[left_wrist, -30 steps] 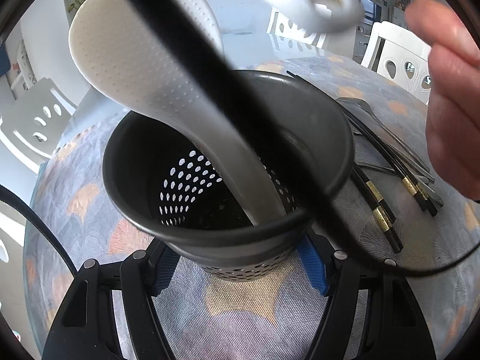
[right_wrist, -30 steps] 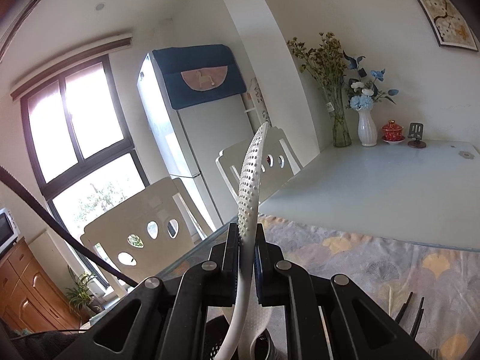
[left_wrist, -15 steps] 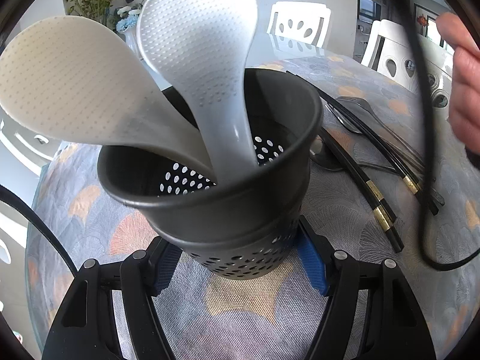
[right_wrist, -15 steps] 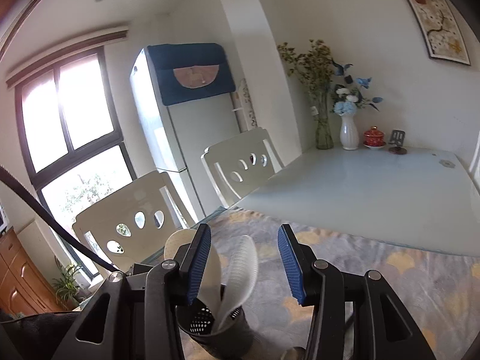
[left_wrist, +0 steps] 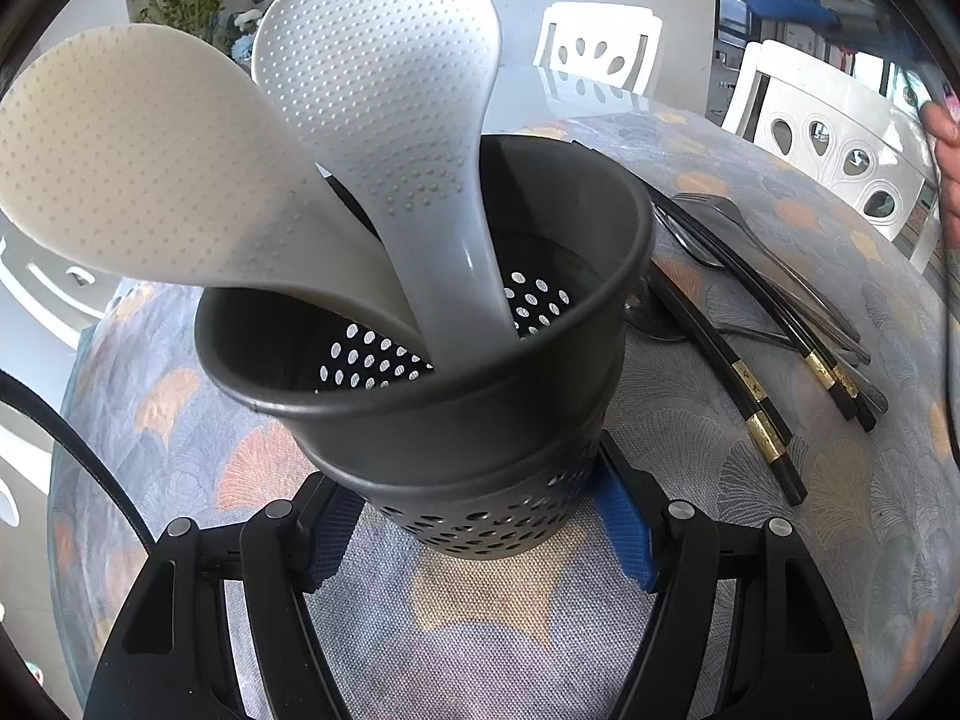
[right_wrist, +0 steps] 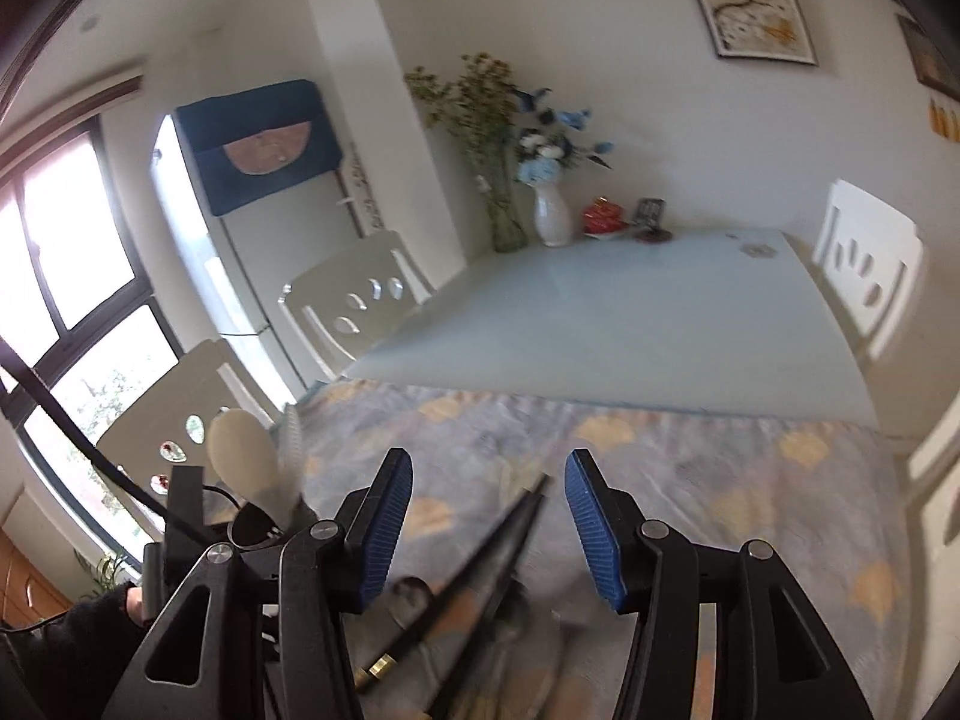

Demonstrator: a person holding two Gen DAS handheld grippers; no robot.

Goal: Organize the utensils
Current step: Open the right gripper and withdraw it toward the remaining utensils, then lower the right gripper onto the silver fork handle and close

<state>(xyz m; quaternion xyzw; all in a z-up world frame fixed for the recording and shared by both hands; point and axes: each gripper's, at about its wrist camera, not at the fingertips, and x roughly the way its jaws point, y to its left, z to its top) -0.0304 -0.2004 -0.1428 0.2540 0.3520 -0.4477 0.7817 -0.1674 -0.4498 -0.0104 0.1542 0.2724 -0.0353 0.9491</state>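
Note:
My left gripper is shut on the dark perforated utensil holder, its blue pads pressing both sides of the base. Two white dimpled rice paddles stand in it: a cream one leaning left and a greyer one upright. To its right on the cloth lie black chopsticks, a fork and a spoon. My right gripper hovers over the chopsticks, jaws opening, nothing pressed between the pads. The holder with the cream paddle sits at its left.
A patterned cloth covers the near end of a glass table. White chairs stand around it. Vases with flowers and small items sit at the far end. A black cable hangs left. A person's hand shows at the right edge.
My right gripper let go of the greyer paddle into the holder, opened, and swung right over the chopsticks. The left gripper kept still on the holder.

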